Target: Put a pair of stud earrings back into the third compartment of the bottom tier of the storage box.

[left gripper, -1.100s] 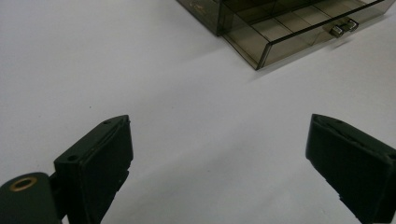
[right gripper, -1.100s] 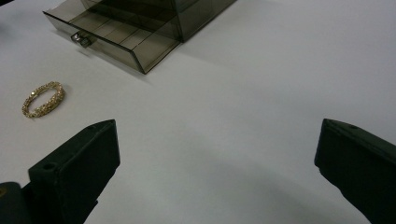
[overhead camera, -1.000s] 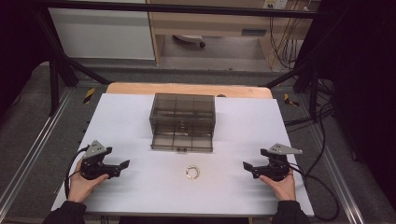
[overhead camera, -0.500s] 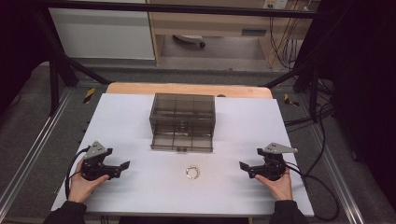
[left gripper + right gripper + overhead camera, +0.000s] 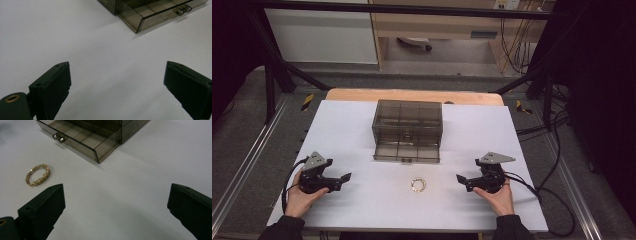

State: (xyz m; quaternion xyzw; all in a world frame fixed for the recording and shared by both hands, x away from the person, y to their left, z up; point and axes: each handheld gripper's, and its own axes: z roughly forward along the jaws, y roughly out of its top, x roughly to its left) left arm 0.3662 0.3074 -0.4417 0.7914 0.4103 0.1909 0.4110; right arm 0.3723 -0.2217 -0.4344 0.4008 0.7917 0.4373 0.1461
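Evidently both released: left hand-held gripper [image 5: 343, 178], right hand-held gripper [image 5: 460, 179], near gold bracelet [image 5: 417, 184], smoky drawer box [image 5: 407, 131] beyond.

White tabletop [image 5: 352, 130], resting on a wooden board [image 5: 412, 95] visible along the far edge. Grey floor [image 5: 242, 125] all round. Yellow-and-black tape markers [image 5: 307, 101] just beside the far corners. Black frame bar [image 5: 412, 7] across the top. White cabinet panel [image 5: 322, 35] behind, at the left. Loose cables [image 5: 557, 125] on the floor to the right.
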